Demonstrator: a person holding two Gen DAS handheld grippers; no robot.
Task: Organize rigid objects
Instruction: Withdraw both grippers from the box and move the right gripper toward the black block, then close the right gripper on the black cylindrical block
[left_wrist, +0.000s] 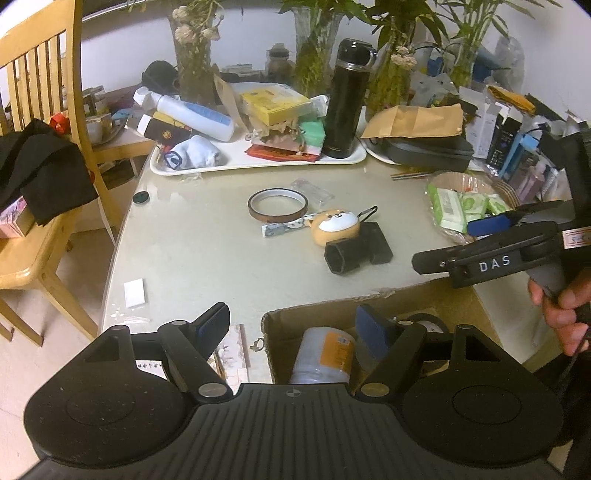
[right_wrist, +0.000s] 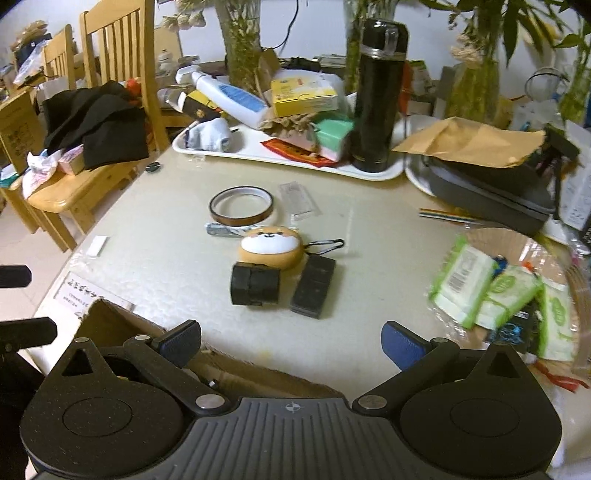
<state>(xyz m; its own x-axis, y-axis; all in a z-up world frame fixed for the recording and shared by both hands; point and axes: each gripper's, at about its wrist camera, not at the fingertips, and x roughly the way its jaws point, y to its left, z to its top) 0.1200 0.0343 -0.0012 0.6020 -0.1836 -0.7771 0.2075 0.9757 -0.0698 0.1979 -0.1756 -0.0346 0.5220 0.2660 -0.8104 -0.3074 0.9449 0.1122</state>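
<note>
loose items like the black hex block (right_wrist: 255, 286) lay mid-table; both released, empty grippers, left (left_wrist: 295, 326) and right (right_wrist: 291, 341), needed a squared, centred approach before boxing (left_wrist: 280, 317).

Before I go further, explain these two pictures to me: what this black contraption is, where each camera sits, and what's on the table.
No robot here: a person holds a two-fingered claw in each hand, with a camera on each looking forward along its fingers. One picture comes from the left claw, which is open and empty above a cardboard box; it also shows the right claw from the side. The other comes from the right claw, also open and empty. On the table lie a tape ring, a dog-face pouch and two black blocks.
</note>
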